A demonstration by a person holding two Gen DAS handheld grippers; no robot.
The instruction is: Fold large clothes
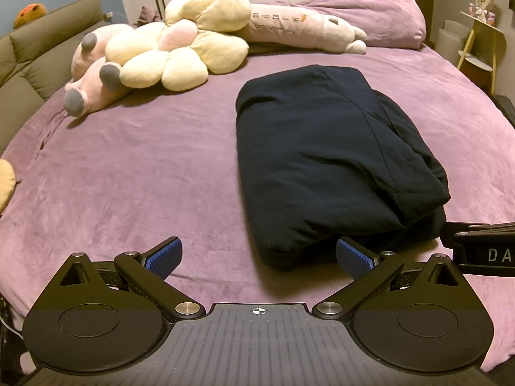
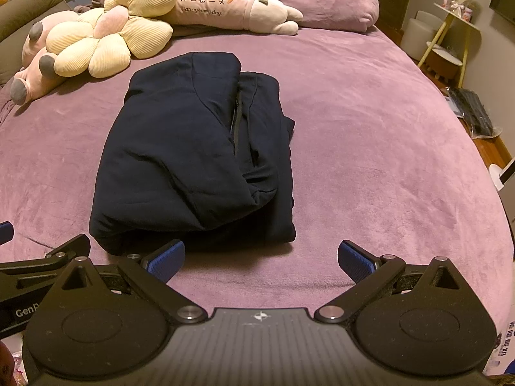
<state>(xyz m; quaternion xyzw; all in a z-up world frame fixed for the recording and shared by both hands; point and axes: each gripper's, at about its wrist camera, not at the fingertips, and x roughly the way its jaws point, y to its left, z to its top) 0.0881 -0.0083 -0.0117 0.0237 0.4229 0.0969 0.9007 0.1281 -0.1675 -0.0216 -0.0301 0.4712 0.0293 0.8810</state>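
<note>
Bed: purple cover (image 1: 128, 167).
Garment: folded navy jacket (image 1: 322, 148) just ahead.
Left gripper (image 1: 259, 257): spread, empty.
Right gripper (image 2: 260, 259): spread, empty.

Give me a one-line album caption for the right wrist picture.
Open right gripper hovers before a folded dark jacket on a purple bed, plush toys behind.

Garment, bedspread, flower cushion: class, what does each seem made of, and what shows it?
Garment: probably padded matte cloth; thick, soft folds, no shine.
Bedspread: likely velvety fleece; brushed streaks, light and dark.
Flower cushion: stuffed ribbed plush, maybe corduroy; fine ridges on puffy petals.
</note>
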